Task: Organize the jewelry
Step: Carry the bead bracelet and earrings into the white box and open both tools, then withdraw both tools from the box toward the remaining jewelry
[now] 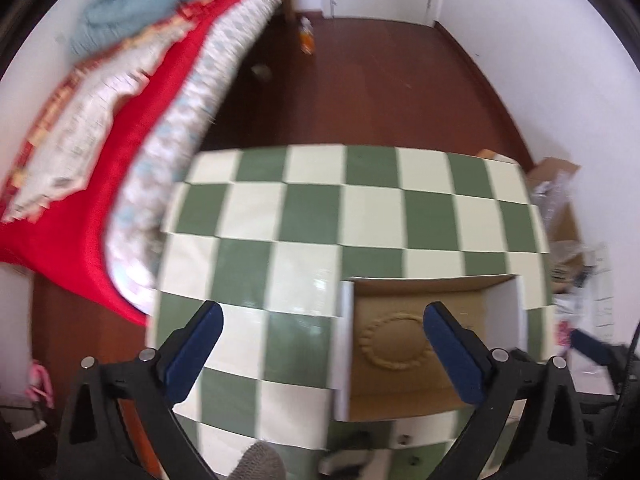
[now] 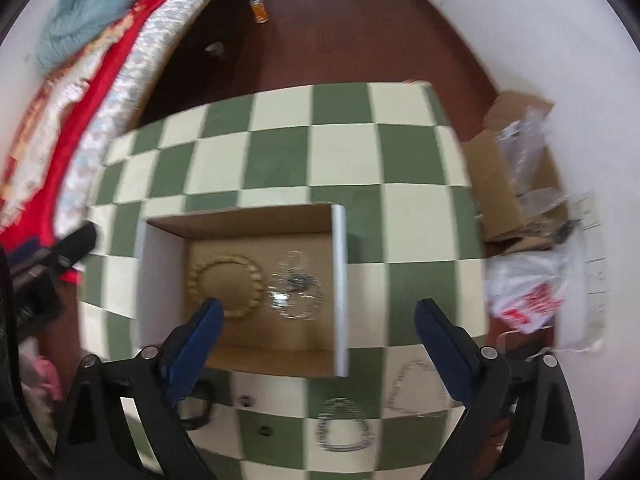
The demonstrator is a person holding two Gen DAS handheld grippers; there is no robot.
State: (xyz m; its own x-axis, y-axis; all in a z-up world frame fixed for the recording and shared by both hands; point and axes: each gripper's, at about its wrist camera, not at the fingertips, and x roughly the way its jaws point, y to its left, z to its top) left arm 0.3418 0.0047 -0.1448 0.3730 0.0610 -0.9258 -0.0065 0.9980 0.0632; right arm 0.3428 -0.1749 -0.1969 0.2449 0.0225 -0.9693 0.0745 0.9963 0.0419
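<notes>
Green and cream squares covered the table [image 2: 280, 152] in a room with a dark red floor and a bed with a red blanket [image 1: 80, 216] beside it.

Both sets of jaws were spread wide and held nothing. The right gripper [image 2: 318, 328] hung over the near edge of the open brown cardboard box [image 2: 256, 348]. The left gripper [image 1: 322, 330] hung over the table by the box's left wall, and its right finger was over the box.

Inside the box lay a round gold bead bracelet [image 2: 226, 280] and, just beside it, a shiny silver chain pile [image 2: 294, 286]. Still out on the table, near the right gripper, were a silver ring-shaped bracelet [image 2: 342, 426] and a thin silver chain necklace [image 2: 416, 392]. Two tiny dark pieces [image 2: 264, 430] sat close by, too blurry to name.

So the job looked partly done. The next step was likely picking up one of the silver things. To do it well, the right jaws should come straight down with one finger on each side of a strand, close gently, lift slowly so nothing drags, and let go low over a bare spot in the box
</notes>
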